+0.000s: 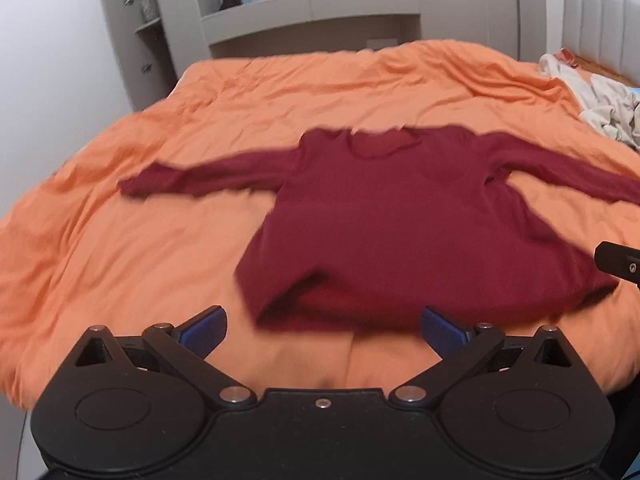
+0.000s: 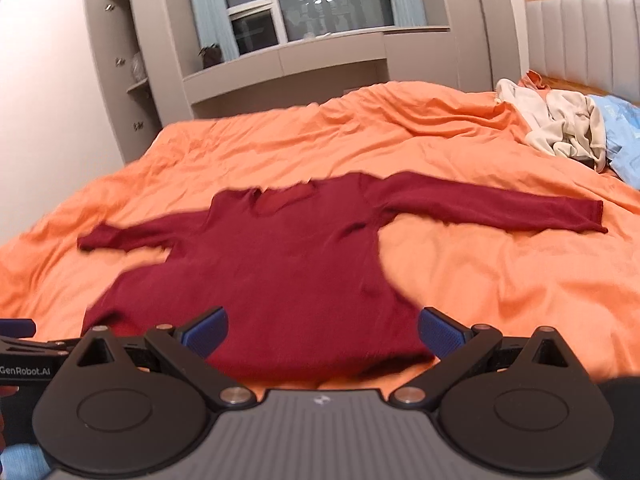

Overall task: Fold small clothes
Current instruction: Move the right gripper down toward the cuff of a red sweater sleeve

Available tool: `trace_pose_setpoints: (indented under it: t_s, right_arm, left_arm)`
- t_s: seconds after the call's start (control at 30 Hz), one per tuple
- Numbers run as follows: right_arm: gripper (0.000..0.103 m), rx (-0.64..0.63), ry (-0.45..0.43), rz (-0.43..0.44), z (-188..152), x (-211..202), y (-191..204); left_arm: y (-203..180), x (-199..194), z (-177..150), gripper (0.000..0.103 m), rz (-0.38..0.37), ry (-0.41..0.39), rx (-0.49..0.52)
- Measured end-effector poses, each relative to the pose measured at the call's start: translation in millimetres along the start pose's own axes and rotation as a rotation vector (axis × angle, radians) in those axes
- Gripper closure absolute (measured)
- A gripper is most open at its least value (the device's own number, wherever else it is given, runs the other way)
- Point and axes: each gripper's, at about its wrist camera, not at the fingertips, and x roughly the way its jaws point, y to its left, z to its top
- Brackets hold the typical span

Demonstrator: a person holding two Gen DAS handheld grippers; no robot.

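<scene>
Here the red sweater [image 2: 280,264] lies flat, sleeves out, on the orange bed [image 2: 480,280]. We hold left gripper [image 1: 322,326] and right gripper [image 2: 322,326] at its hem, jaws spread, empty. Next: pinch a sleeve, fold inward.

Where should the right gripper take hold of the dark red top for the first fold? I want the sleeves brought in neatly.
Probably the cuff of the right sleeve, approached from its outer end. The dark red top lies flat on the orange duvet, sleeves spread, so the cuff's free edge is easiest to pinch. The right gripper is open.
</scene>
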Motion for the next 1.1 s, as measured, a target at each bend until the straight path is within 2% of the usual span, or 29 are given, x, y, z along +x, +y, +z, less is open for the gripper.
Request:
trace_pose_setpoints:
  t_s: [0.17, 0.27, 0.4, 0.6, 0.77, 0.87, 0.97, 1.1]
  right_arm:
    - [0.000, 0.024, 0.002, -0.022, 48, 29, -38]
    - [0.000, 0.032, 0.018, -0.088, 78, 51, -59]
    - [0.000, 0.047, 0.010, -0.153, 108, 77, -88]
    - [0.000, 0.075, 0.017, -0.246, 137, 117, -131]
    - [0.000, 0.138, 0.019, -0.270, 151, 144, -170]
    - [0.000, 0.173, 0.020, -0.295, 155, 159, -191]
    - [0.000, 0.206, 0.023, -0.321, 155, 170, -211]
    - [0.000, 0.269, 0.017, -0.382, 147, 175, -245]
  left_arm:
    - [-25, 22, 66, 0.000, -0.042, -0.016, 0.013]
    - [-42, 44, 107, 0.000, -0.111, -0.021, 0.007]
    - [-74, 78, 155, 0.000, -0.166, -0.041, 0.020]
    - [-119, 137, 207, 0.000, -0.200, -0.023, 0.040]
    - [-152, 188, 234, 0.000, -0.201, -0.037, 0.071]
    - [-170, 226, 246, 0.000, -0.236, 0.003, 0.082]
    - [-183, 260, 250, 0.000, -0.276, 0.036, 0.071]
    - [-204, 289, 244, 0.000, -0.279, 0.012, 0.082]
